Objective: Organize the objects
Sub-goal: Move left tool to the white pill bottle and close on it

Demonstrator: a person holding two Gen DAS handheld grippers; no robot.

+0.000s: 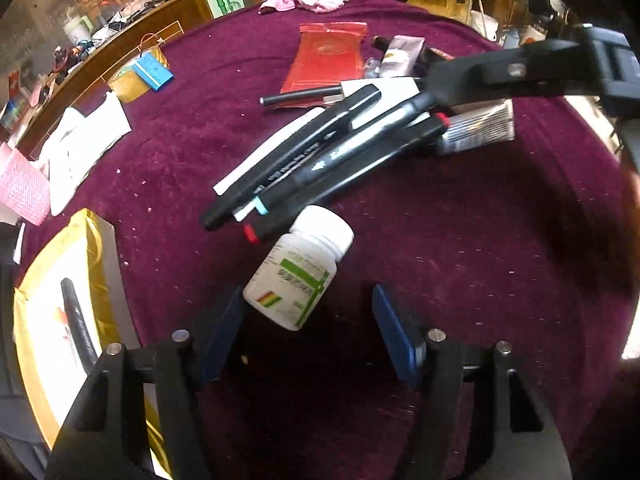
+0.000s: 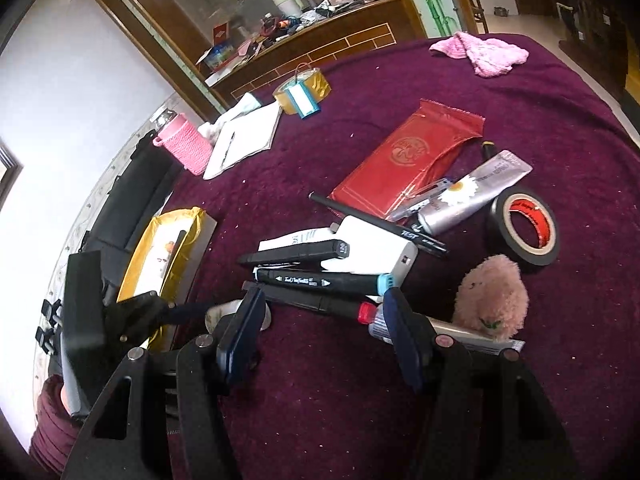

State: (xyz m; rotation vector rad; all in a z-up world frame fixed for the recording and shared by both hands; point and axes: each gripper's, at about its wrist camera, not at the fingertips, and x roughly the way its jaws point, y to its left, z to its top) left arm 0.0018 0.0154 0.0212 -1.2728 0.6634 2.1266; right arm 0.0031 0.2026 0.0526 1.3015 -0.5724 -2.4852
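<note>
A white pill bottle (image 1: 300,268) with a green label lies on the purple cloth, just ahead of my open left gripper (image 1: 308,312), between its blue pads. Behind it lie three black markers (image 1: 320,160) on a white power bank (image 1: 396,88). My right gripper (image 2: 324,312) is open, its pads on either side of the red-capped marker (image 2: 320,302); it also shows in the left wrist view (image 1: 520,72). The teal-capped marker (image 2: 320,280) and a third black marker (image 2: 296,254) lie just beyond. The bottle is mostly hidden in the right wrist view.
A gold-lined box (image 1: 60,320) holding a pen stands at the left. A red packet (image 2: 404,164), a silver tube (image 2: 468,196), a black tape roll (image 2: 524,228), a pink plush toy (image 2: 492,296), a pink towel (image 2: 484,52), a pink bottle (image 2: 184,144) and papers (image 2: 244,136) lie around.
</note>
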